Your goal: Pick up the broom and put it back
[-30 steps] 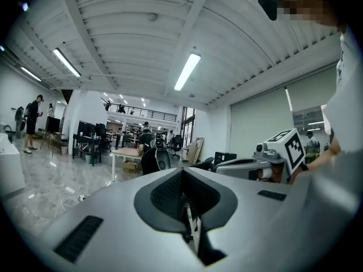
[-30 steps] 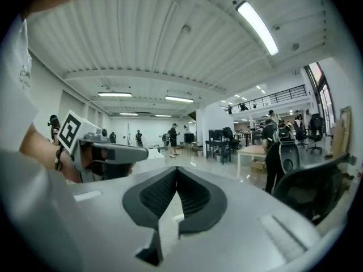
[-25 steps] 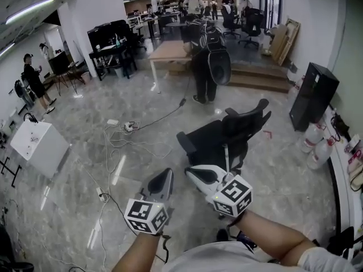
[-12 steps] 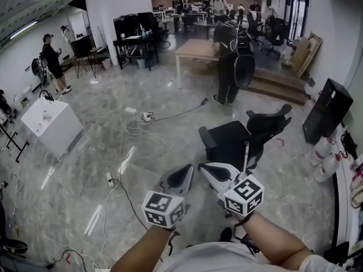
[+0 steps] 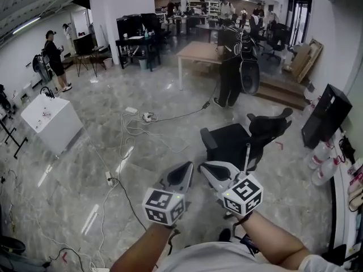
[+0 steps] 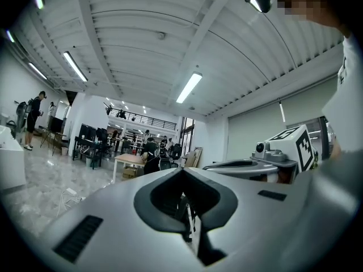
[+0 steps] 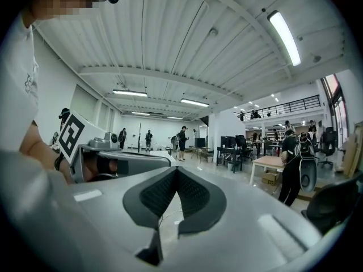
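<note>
floor (image 5: 85, 169): grey marble, glossy, pale veins under you.
your left tongs (image 5: 182, 174): grey shell, black pads.
your right tongs (image 5: 211, 171): white shell, black pads.
your marker cubes (image 5: 163, 207): black squares on white.
chair (image 5: 232, 143): black.
box (image 5: 51, 123): white.

broom (image 5: 247, 153) | thin pale handle visible | upright | beside black chair (image 5: 229, 143)

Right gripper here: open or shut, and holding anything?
Shut and empty. In the right gripper view, the right gripper has its jaws meeting at the tips with nothing between them.
</note>
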A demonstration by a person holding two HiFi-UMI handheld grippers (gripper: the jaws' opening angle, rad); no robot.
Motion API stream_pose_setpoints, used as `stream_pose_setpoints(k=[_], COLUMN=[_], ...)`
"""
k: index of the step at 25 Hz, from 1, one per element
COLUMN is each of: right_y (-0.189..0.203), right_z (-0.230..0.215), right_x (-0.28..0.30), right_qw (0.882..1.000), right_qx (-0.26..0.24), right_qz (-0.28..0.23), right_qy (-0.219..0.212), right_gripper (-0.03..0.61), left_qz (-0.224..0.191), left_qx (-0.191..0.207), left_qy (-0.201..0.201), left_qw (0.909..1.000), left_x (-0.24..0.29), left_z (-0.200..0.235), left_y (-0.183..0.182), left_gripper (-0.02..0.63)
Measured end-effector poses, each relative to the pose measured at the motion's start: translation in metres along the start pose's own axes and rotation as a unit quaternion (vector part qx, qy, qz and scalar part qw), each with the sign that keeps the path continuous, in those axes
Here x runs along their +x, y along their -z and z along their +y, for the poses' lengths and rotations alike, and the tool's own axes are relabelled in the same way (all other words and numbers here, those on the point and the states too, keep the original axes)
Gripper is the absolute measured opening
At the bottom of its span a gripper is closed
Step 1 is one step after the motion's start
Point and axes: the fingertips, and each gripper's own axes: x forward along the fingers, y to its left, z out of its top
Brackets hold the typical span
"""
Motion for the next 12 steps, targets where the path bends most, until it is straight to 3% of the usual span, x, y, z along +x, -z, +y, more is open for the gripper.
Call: stream_pose_setpoints(k=[12], right_y=[-0.0047], right_z=[-0.0021], right_x=[-0.0024], right_qw=[1.0], right_qx=[0.0], right_qz=[-0.003], right_qy=[0.031], right_gripper=[0.002], left_qz=[-0.006], left_qx=[0.004], left_qy=[-0.02], left_qw=[0.9998], left_x=[-0.007], left_z=[0.0032], left_y=[-0.006], left_gripper=[0.005])
